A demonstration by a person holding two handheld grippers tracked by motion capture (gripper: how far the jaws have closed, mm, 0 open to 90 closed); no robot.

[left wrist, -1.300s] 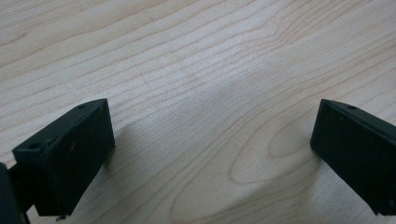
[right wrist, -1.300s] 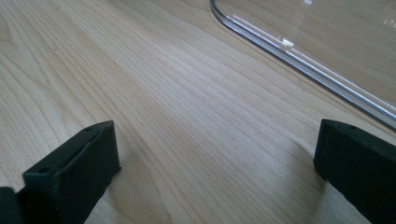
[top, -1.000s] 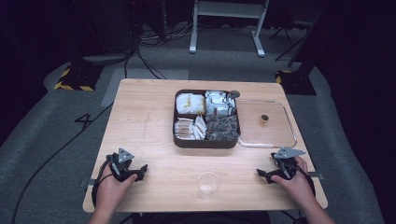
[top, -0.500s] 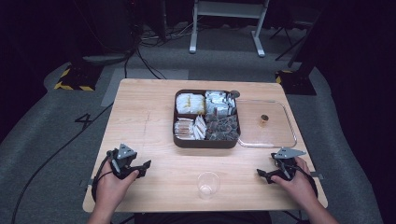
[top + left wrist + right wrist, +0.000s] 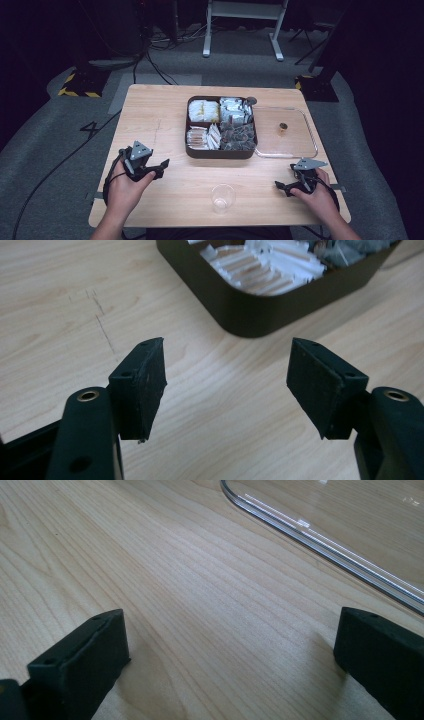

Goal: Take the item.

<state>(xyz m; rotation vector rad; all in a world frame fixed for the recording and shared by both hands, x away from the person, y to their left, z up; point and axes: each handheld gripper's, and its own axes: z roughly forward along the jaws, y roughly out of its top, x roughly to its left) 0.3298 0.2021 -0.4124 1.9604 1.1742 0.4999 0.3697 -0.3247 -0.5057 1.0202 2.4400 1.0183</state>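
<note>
A dark brown compartment box [image 5: 221, 127] with several kinds of packets sits at the table's middle. Its near corner [image 5: 260, 310] appears in the left gripper view, with white packets [image 5: 260, 267] inside. A clear lid [image 5: 287, 134] with a small brown knob [image 5: 283, 128] lies flat to the right of the box. A clear plastic cup [image 5: 223, 197] stands near the front edge. My left gripper [image 5: 160, 167] is open over bare wood, short of the box's front left corner, with nothing between its jaws [image 5: 225, 375]. My right gripper [image 5: 280, 186] rests open on the table below the lid, whose rim [image 5: 320, 535] runs just ahead of it.
The wooden table [image 5: 160, 115] has bare room on its left half and along the front. Cables [image 5: 65, 155] trail over the grey floor at the left. A white stand [image 5: 240, 25] and dark equipment are beyond the far edge.
My left gripper has moved forward and a little right, toward the box. The right gripper has stayed where it was.
</note>
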